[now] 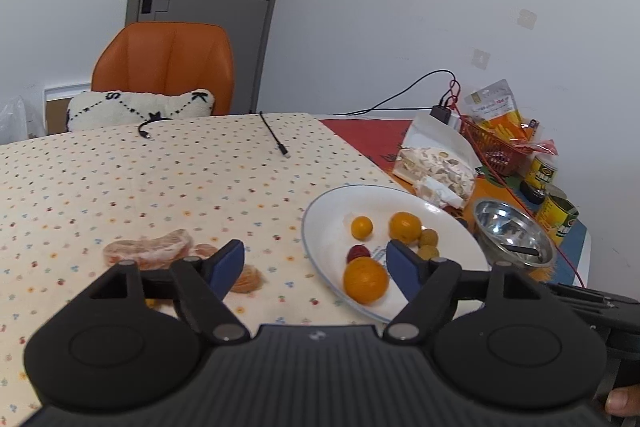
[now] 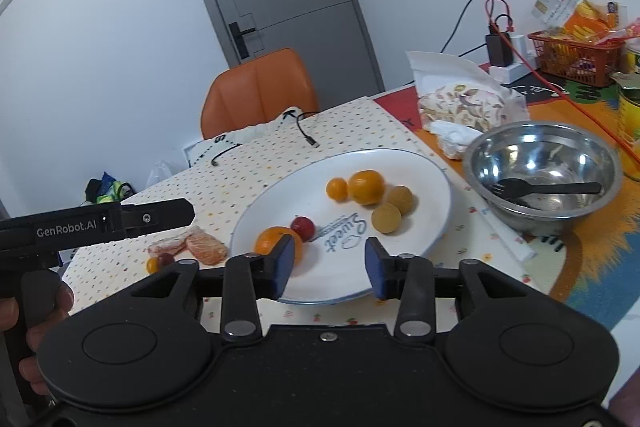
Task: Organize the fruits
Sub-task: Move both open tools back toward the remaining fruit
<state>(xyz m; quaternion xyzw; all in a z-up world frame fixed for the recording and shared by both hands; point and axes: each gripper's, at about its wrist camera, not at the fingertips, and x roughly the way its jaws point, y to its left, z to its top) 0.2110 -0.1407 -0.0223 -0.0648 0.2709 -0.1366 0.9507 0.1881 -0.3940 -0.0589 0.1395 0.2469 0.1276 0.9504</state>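
Here, both tongs, left (image 1: 316, 263) and right (image 2: 327, 267), spread, empty; glossy round oranges on smooth white plate (image 2: 420, 167).

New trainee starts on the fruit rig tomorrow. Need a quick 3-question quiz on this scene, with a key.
1. True or false: the steel bowl holds fruit.
2. How many tan round fruits lie on the white plate? A) one B) two C) four
3. Which fruit pieces lie on the tablecloth just off the plate, on the side away from the bowl?

Key:
1. False. It holds only a black fork.
2. B.
3. The peeled citrus segments.
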